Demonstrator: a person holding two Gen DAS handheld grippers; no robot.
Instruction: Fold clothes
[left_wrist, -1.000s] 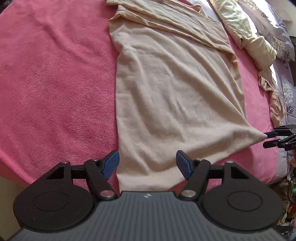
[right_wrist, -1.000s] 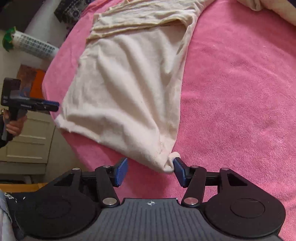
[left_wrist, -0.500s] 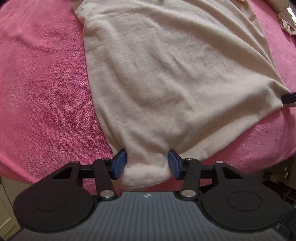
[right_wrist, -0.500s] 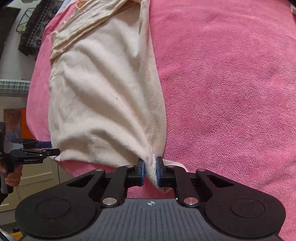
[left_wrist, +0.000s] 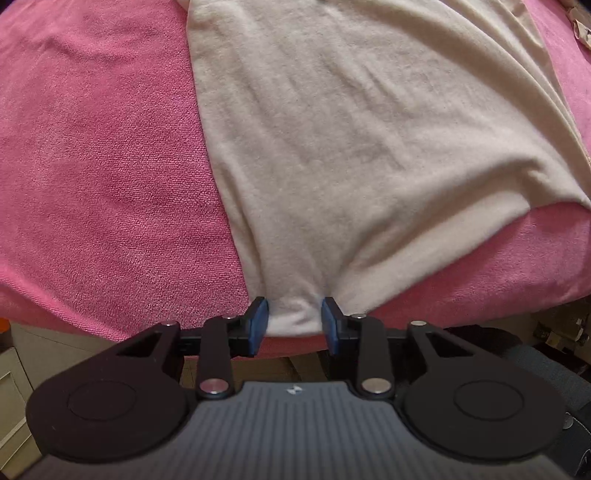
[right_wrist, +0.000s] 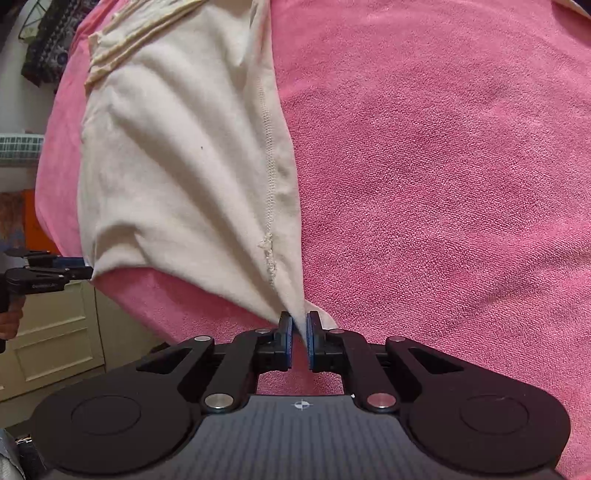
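Between both grippers' (left_wrist: 294, 320) pads — garment (left_wrist: 369, 129) corners.

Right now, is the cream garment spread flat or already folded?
Mostly spread: the cream garment lies open across the pink blanket, with only folds bunched at its far end.

1. Left gripper (left_wrist: 294, 320) points pretty much straight down, jaws about half apart and just been closing in, with a bunched bit of cream fabric between them.
2. Right gripper (right_wrist: 299, 341) is angled steeply down, jaws nearly together, pinching a thin fold of fabric right at the tips.
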